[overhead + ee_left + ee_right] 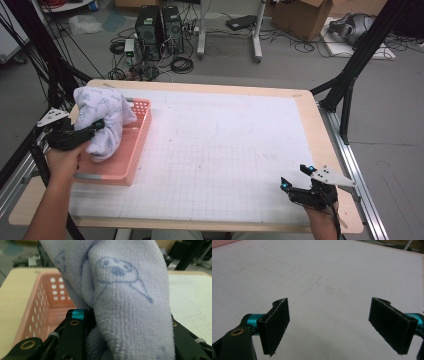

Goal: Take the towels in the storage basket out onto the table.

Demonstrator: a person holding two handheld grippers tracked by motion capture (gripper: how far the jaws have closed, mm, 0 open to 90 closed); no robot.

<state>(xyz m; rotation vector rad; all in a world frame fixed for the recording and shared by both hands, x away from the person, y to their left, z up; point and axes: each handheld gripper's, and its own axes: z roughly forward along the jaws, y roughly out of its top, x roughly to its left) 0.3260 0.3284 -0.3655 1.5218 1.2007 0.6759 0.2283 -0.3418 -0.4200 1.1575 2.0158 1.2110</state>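
Observation:
A pale lilac towel (104,117) with blue line drawings hangs bunched above the pink perforated basket (136,150) at the table's left side. My left gripper (98,127) is shut on the towel, coming at it from the left. In the left gripper view the towel (125,300) bulges up between the two black jaws of the left gripper (125,327), with the basket (37,307) behind and below. My right gripper (294,176) rests low near the table's front right corner. In the right gripper view the right gripper (329,325) stands open, with nothing between its pads.
A white gridded mat (225,140) covers the wooden table (320,130). Black frame struts (350,75) rise at both back corners. On the floor behind stand computer towers (159,30), cables and a cardboard box (305,17).

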